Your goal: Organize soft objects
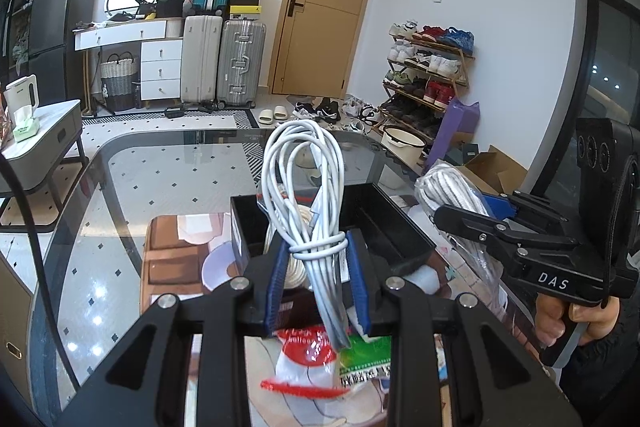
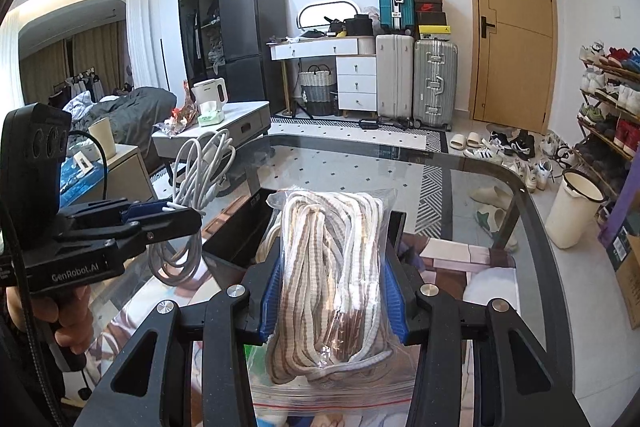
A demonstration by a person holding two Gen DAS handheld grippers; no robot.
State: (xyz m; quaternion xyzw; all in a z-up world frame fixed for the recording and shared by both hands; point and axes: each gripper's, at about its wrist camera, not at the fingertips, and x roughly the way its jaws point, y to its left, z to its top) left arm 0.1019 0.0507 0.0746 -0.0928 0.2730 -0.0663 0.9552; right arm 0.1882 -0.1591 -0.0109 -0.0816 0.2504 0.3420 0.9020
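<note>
My left gripper [image 1: 318,279] is shut on a coiled white cable [image 1: 308,187] and holds it upright above a black open bin [image 1: 392,223] on the glass table. The cable also shows in the right wrist view [image 2: 196,183], held by the left gripper [image 2: 160,213]. My right gripper [image 2: 334,291] is shut on a clear bag of striped beige and white cord [image 2: 332,267], held over the same bin [image 2: 240,227]. The bag also shows in the left wrist view [image 1: 448,193], with the right gripper [image 1: 472,217] to the right of the bin.
Red-white and green packets [image 1: 320,359] lie on the table below my left gripper. A printed mat [image 1: 176,255] covers part of the glass table [image 1: 160,167]. Suitcases [image 2: 416,83], a shoe rack [image 1: 428,75] and a white bucket [image 2: 572,207] stand beyond.
</note>
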